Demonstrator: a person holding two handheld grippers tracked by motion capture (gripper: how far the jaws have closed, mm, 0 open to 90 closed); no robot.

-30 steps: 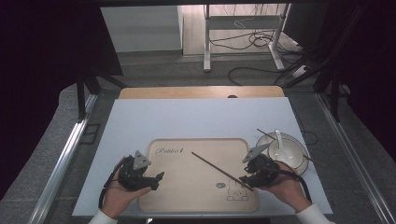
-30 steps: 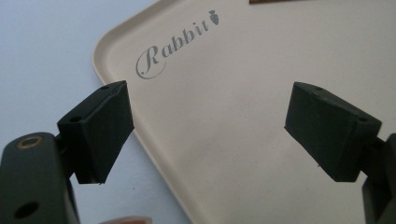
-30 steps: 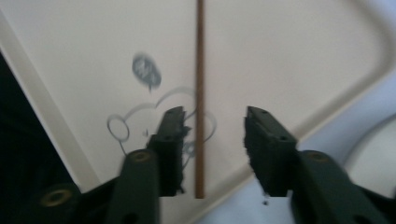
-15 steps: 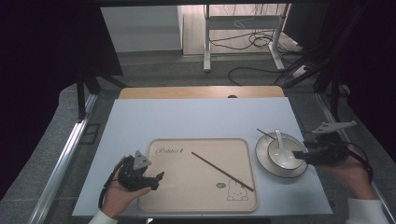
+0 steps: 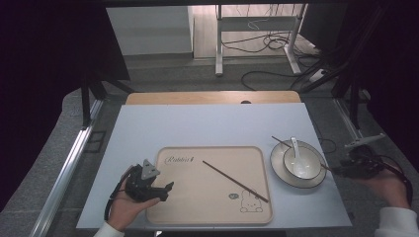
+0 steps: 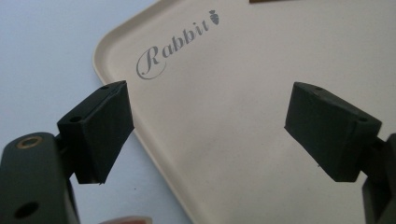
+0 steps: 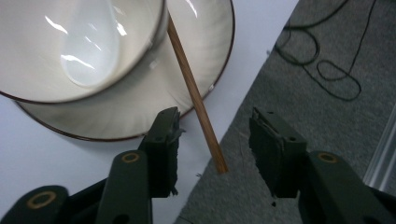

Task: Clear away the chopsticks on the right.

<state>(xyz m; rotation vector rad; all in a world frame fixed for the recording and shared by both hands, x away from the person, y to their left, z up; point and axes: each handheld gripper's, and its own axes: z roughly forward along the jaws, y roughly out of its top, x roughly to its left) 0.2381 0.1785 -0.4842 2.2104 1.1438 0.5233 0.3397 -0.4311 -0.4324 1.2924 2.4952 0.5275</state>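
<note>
A pale blue surface holds a cream tray printed with grey "Rabbit" script and a small rabbit drawing. To its right, a white bowl sits on a white plate with a dark rim. Both chopsticks are brown. The claws are black.

Left tool in left hand, jaws wide apart, at tray left edge. Right tool in right hand, jaws parted, right of tray.

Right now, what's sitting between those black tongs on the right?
In the right gripper view, the end of a chopstick lies between the open right tongs; it leans across the plate.
</note>
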